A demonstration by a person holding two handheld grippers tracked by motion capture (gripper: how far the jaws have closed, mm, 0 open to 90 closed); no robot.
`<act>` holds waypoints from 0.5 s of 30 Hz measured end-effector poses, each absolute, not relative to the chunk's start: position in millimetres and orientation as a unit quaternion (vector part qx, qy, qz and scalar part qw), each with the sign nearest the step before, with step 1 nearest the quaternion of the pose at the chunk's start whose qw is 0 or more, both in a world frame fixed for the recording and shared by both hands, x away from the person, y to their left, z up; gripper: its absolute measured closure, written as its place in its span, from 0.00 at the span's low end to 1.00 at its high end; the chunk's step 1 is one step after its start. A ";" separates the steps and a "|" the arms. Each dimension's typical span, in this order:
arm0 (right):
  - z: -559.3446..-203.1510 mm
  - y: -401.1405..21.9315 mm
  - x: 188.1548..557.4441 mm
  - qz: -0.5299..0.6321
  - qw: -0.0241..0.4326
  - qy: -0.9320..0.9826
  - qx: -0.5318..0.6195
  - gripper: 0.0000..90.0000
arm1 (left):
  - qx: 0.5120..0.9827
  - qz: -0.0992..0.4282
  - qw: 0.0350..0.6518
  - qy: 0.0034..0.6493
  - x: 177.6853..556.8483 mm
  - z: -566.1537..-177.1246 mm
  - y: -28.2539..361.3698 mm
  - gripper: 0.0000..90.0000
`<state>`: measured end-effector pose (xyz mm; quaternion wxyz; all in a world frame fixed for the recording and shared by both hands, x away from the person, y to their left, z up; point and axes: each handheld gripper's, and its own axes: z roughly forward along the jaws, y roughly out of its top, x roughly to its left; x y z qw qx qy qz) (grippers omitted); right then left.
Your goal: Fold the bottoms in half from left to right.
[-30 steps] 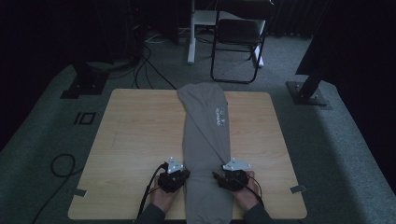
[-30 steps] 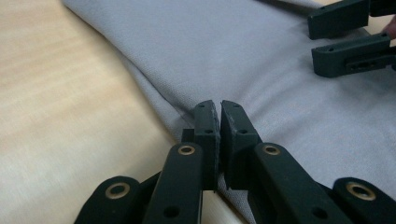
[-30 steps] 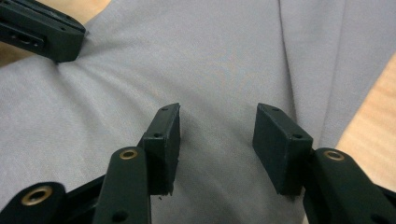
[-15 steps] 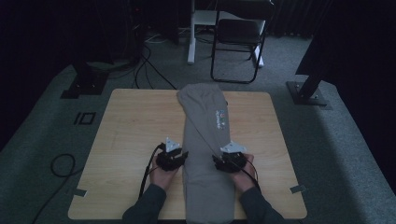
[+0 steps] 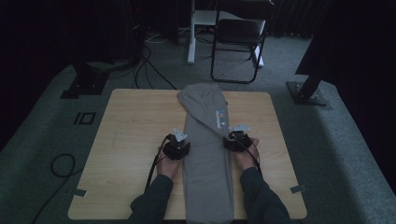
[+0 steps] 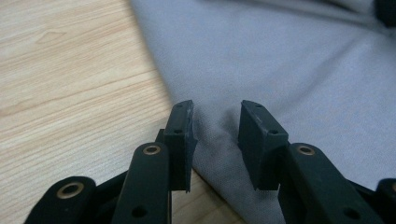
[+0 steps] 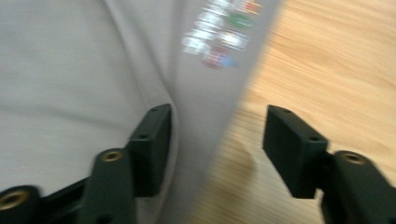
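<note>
— Looking at the table (image 5: 130, 121), where does the garment lie?
— A grey folded garment (image 5: 205, 154) runs lengthwise down the middle of the wooden top, from the far edge to the near edge, with a small coloured print (image 5: 220, 116) on its right half.
— And the hands?
— The left gripper (image 5: 176, 147) sits at the garment's left edge, the right gripper (image 5: 236, 138) at its right edge, roughly level with each other, forearms coming in from the near side.
— Are the tongs clamped on the cloth?
— No. In the left gripper view the jaws stand apart with the cloth's edge (image 6: 187, 154) lying between them, pads not pressing on it; they have just been closing a little. In the right gripper view the jaws are parted too, straddling the garment's edge (image 7: 219, 135) with bare wood under the right jaw; they have also just been closing, and the print (image 7: 219, 32) shows just ahead
</note>
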<state>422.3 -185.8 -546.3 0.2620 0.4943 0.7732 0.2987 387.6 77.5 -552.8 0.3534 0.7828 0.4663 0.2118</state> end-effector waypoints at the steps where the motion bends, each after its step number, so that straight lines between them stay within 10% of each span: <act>1: -547.4 -192.2 422.7 0.298 0.261 0.768 0.503 0.54 | 0.782 0.210 0.355 0.467 387.4 -553.0 78.2 0.73; 15: -537.7 -193.0 419.3 0.331 0.255 0.769 0.484 0.54 | 0.780 0.213 0.359 0.467 397.1 -548.9 79.5 0.69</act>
